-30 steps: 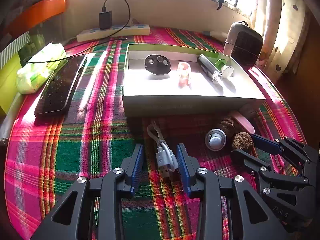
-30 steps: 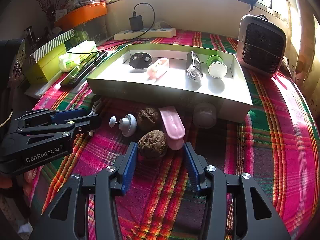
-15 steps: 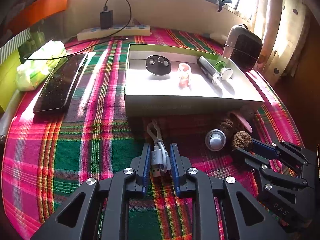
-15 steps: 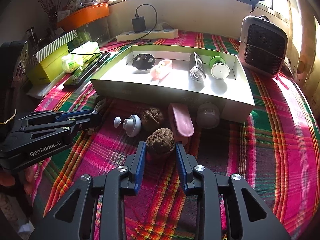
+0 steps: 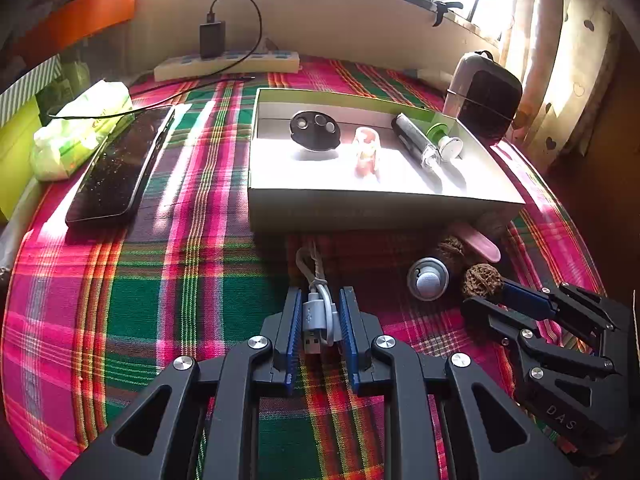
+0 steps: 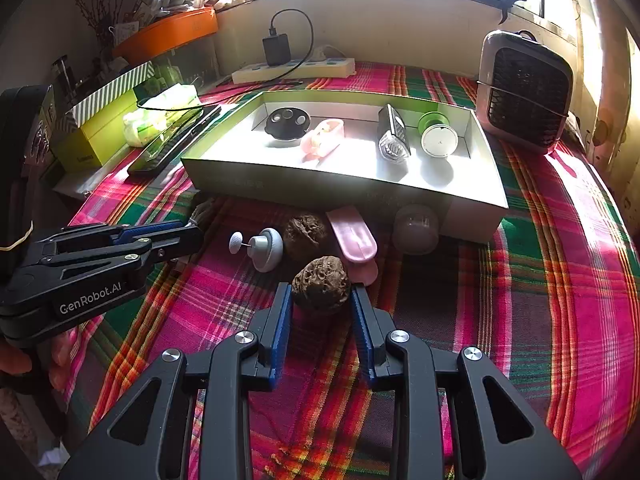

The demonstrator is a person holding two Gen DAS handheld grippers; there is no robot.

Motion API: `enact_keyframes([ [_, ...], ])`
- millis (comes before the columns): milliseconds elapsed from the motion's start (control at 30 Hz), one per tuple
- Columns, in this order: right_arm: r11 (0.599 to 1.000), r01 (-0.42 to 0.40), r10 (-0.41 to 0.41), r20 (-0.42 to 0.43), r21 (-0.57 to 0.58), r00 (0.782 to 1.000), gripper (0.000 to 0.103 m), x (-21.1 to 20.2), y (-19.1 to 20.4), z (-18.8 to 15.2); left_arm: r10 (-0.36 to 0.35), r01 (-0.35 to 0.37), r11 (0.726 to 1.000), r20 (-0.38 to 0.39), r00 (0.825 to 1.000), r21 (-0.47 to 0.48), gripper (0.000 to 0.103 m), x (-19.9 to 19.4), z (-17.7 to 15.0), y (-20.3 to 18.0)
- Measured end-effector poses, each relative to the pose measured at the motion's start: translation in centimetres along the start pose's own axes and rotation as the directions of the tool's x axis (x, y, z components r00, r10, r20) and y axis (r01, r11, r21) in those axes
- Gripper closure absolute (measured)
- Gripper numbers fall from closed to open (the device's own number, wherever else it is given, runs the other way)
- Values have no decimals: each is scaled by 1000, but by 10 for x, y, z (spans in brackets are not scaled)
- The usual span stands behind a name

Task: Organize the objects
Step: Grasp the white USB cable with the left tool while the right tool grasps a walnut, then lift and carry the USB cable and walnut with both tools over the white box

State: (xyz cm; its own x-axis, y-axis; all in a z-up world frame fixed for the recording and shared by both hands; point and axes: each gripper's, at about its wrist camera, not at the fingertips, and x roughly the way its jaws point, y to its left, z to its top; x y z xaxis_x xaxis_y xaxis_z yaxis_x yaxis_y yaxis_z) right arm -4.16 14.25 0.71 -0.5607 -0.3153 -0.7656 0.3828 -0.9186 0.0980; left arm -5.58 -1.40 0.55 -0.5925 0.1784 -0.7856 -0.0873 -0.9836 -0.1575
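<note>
Two grasps could fail on the way to the tray (image 5: 360,210). The right gripper (image 6: 321,300), clenched on the round walnut (image 6: 320,288) lying before the tray, may squirt it sideways. The left gripper (image 5: 320,316), clamped on the USB cable (image 5: 318,312), may snag its trailing loop.

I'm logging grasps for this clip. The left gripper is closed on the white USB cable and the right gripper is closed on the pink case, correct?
Not quite. The left gripper is indeed closed on the white USB cable, but the right gripper is closed on the walnut, not the pink case, which lies free on the cloth behind it. The right wrist view shows this.
</note>
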Motion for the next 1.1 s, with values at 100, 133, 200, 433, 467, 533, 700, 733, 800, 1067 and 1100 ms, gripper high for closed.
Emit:
enact_keyframes([
  [100, 1000, -2, 2, 5, 2, 1000, 73, -2, 1, 0, -6, 6, 1000, 8, 1000, 2, 86, -3, 0, 0],
  [133, 1000, -6, 6, 6, 4, 1000, 73, -3, 1, 1, -6, 5, 1000, 12, 1000, 2, 86, -3, 0, 0],
  [200, 1000, -10, 10, 9, 4, 1000, 73, -4, 1, 1, -8, 8, 1000, 15, 1000, 1, 86, -5, 1, 0],
  [433, 1000, -16, 16, 22, 2, 1000, 73, -10, 3, 4, -23, 22, 1000, 39, 999, 7, 86, -16, 3, -1],
  [467, 1000, -17, 17, 25, 3, 1000, 73, -10, 3, 5, -25, 24, 1000, 44, 999, 10, 86, -18, 4, -2],
  [533, 1000, -19, 19, 32, 4, 999, 73, -13, 3, 7, -32, 31, 999, 54, 998, 14, 86, -22, 6, -3],
  [700, 1000, -24, 24, 53, 9, 998, 73, -21, 2, 13, -51, 50, 999, 73, 996, 20, 86, -29, 12, -5],
  [733, 1000, -25, 24, 57, 7, 998, 73, -22, 1, 15, -57, 56, 998, 74, 996, 20, 86, -29, 13, -5],
  [800, 1000, -25, 24, 67, 4, 997, 73, -25, 1, 19, -60, 59, 998, 76, 995, 23, 86, -30, 16, -5],
  [1067, 1000, -31, 31, 84, -3, 996, 73, -25, 0, 34, -72, 71, 997, 93, 993, 23, 86, -31, 29, -7],
  [1100, 999, -33, 33, 84, -3, 996, 73, -25, -1, 36, -73, 72, 997, 94, 993, 22, 86, -31, 31, -7],
])
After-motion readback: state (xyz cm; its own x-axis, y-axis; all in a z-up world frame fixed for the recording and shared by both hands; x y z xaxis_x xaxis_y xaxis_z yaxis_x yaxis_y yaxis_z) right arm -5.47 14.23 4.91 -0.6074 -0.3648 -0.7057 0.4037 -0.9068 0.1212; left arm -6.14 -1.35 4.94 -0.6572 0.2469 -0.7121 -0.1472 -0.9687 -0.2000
